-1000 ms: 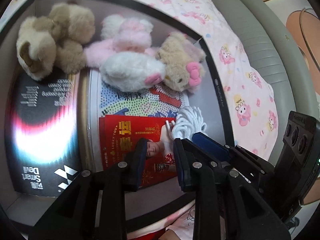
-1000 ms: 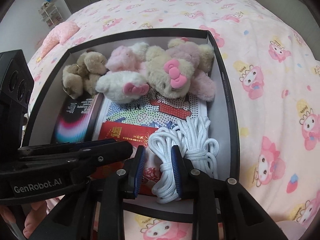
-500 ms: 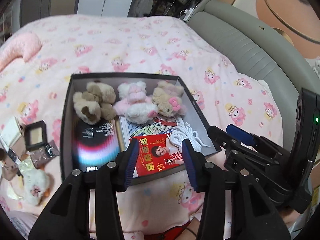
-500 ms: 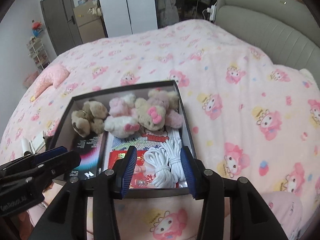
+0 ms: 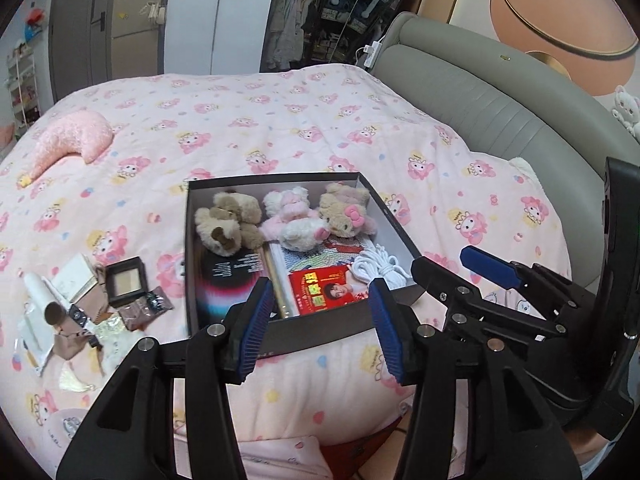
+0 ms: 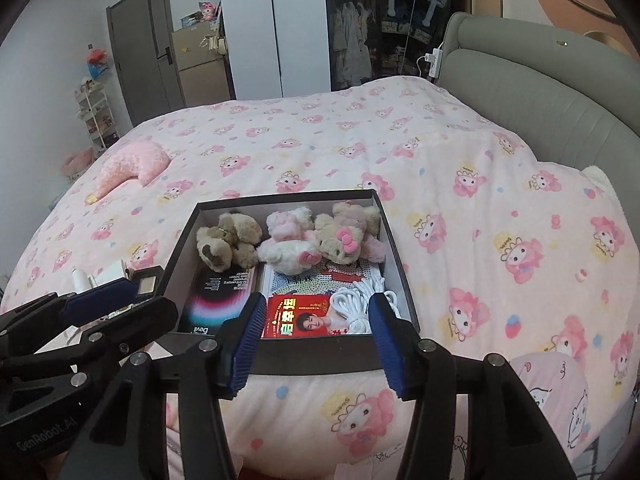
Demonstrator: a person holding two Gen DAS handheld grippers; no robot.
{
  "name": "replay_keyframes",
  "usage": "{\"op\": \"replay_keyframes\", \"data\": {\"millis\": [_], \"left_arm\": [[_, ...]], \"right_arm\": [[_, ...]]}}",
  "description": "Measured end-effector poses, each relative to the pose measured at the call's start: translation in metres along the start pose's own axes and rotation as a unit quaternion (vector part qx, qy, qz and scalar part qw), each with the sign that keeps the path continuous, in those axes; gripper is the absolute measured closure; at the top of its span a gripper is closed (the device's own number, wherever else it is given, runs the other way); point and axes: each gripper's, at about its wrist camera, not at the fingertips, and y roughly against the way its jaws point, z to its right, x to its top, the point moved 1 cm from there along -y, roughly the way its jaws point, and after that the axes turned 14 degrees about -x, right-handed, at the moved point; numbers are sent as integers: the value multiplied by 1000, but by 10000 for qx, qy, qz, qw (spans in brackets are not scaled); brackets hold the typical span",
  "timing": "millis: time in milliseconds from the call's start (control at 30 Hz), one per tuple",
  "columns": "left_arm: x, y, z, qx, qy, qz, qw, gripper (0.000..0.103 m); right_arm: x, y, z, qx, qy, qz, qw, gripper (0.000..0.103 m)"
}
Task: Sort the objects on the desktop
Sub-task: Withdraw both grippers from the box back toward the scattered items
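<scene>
A black box (image 5: pixel 320 330) (image 6: pixel 320 360) lies on the pink bedspread. It holds three plush toys (image 5: pixel 294 222) (image 6: pixel 288 238) at the far end, a black booklet (image 5: pixel 230 280), a red packet (image 5: pixel 326 290) (image 6: pixel 298 320) and a coiled white cord (image 5: pixel 378 268) (image 6: pixel 354 306). My left gripper (image 5: pixel 322 322) is open and empty, held above the box's near wall. My right gripper (image 6: pixel 316 330) is open and empty above the same wall; it also shows in the left wrist view (image 5: pixel 452 268).
Several small loose items (image 5: pixel 88 300), among them a compact case (image 5: pixel 124 284) and a white tube (image 5: pixel 36 292), lie on the bedspread left of the box. A pink crescent cushion (image 5: pixel 74 142) (image 6: pixel 132 166) lies far left. A grey headboard (image 5: pixel 500 108) runs along the right.
Both grippers have pulled back and up from inside the box and opened wide. The cord that sat between the right fingers now lies in the box.
</scene>
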Motion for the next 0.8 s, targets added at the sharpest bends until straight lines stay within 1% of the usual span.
{"op": "replay_keyframes", "data": {"millis": [133, 200, 333, 467, 600, 667, 800], "left_arm": [[-9, 14, -11, 40, 145, 38, 9999, 53], [-13, 21, -18, 115, 214, 73, 9997, 53], [-23, 40, -36, 399, 316, 147, 9986, 54], [-38, 61, -71, 613, 702, 211, 9954, 54], [-51, 78, -107, 908, 1067, 192, 9899, 61], [-58, 84, -121, 1110, 1153, 181, 9869, 61], [-71, 94, -159, 1191, 1630, 210, 9792, 61]], "right_arm": [[-6, 16, -16, -210, 178, 220, 9994, 54], [-7, 21, -24, -219, 280, 282, 9990, 54], [-8, 21, -45, 95, 419, 156, 9990, 54], [-12, 24, -84, 354, 803, 132, 9961, 54], [-18, 20, -130, 751, 1053, -14, 9916, 54], [-21, 14, -153, 966, 1134, -158, 9887, 54], [-27, 6, -196, 1291, 1442, -363, 9804, 54]]}}
